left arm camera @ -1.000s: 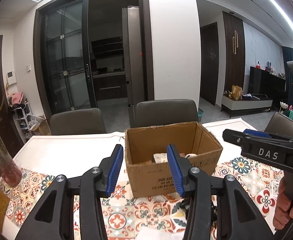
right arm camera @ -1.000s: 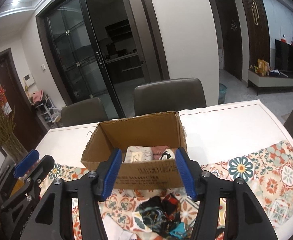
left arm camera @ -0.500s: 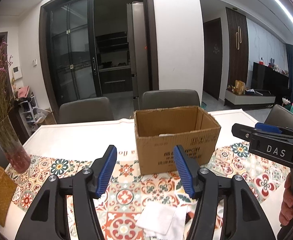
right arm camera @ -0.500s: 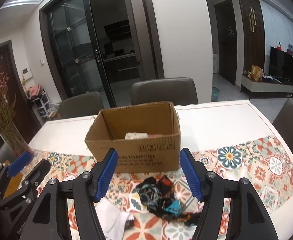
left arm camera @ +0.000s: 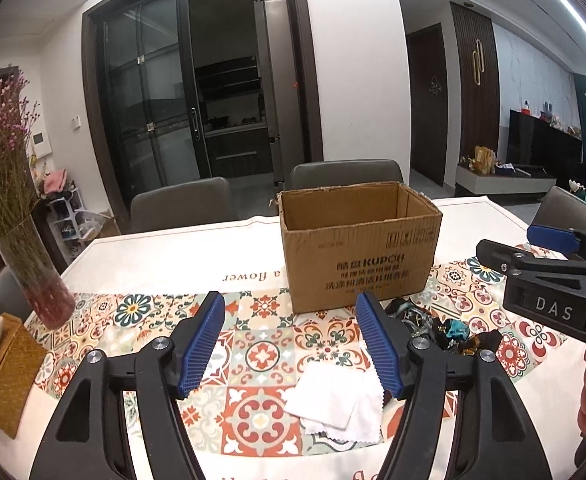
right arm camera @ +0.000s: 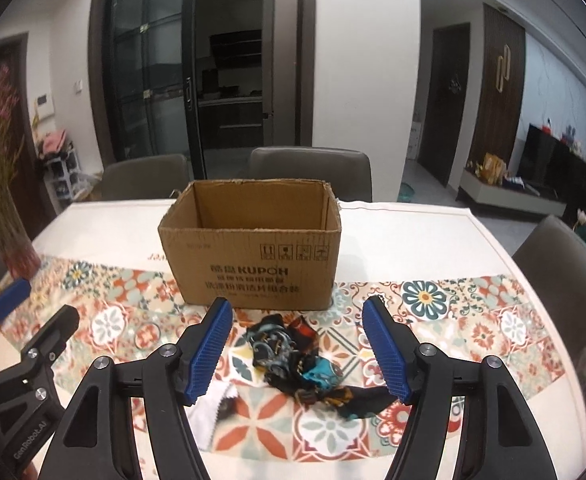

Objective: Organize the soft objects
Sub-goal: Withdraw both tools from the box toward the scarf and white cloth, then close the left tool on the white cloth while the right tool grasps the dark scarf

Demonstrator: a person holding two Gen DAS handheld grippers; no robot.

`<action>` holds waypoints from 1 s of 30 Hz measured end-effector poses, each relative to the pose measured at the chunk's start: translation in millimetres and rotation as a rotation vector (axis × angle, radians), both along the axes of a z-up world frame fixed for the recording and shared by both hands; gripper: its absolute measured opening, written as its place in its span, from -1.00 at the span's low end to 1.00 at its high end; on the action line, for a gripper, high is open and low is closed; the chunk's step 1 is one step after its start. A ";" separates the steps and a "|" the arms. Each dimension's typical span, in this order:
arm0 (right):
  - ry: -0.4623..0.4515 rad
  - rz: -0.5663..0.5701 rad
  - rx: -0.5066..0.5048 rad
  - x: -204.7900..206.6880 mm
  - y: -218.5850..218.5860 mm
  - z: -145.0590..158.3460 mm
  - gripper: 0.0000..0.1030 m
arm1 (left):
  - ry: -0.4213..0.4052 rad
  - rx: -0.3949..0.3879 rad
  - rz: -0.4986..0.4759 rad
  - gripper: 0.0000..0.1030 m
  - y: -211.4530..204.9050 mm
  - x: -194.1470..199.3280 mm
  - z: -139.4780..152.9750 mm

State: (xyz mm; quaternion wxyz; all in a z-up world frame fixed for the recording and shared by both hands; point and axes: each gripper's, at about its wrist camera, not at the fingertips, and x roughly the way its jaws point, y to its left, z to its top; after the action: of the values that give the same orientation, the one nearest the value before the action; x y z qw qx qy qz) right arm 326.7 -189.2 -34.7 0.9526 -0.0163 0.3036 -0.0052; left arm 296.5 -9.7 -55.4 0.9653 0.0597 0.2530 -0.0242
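An open brown cardboard box [left arm camera: 359, 242] stands on the table; it also shows in the right wrist view [right arm camera: 253, 248]. Its contents are hidden from here. A white cloth [left arm camera: 335, 402] lies flat in front of it, just below my open, empty left gripper [left arm camera: 293, 342]. A crumpled dark patterned scarf [right arm camera: 297, 354] lies between the box and my open, empty right gripper [right arm camera: 299, 346]. The scarf [left arm camera: 433, 326] and the right gripper's body [left arm camera: 549, 276] show at the right of the left wrist view. The cloth's corner [right arm camera: 213, 408] shows by the right gripper's left finger.
A glass vase of pink dried flowers [left arm camera: 33, 268] stands at the table's left. A woven yellow holder [left arm camera: 9, 376] lies at the near left edge. Grey chairs [left arm camera: 345, 174] stand behind the table and one [right arm camera: 561, 268] at the right. A patterned runner [left arm camera: 261, 356] covers the near half.
Both grippers have pulled back from above the box and dropped lower. The box now looks farther away and its contents are out of sight. The cloth and scarf have come into view.
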 end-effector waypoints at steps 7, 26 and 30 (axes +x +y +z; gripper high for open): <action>0.022 0.075 -0.029 -3.9 3.4 -17.2 0.33 | 0.027 -0.005 0.040 0.32 -8.6 -7.7 -17.6; 0.157 0.144 -0.019 15.2 -20.1 -92.1 0.33 | 0.181 0.010 0.111 0.32 -30.7 12.4 -88.9; 0.175 0.134 -0.007 22.8 -24.3 -104.3 0.33 | 0.196 0.005 0.133 0.32 -29.9 20.8 -101.1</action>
State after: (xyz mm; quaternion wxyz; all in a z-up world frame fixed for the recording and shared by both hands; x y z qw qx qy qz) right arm 349.5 -213.5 -139.0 0.9206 -0.0404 0.3840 0.0586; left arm 317.4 -39.6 -156.5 0.9353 0.0425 0.3497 0.0347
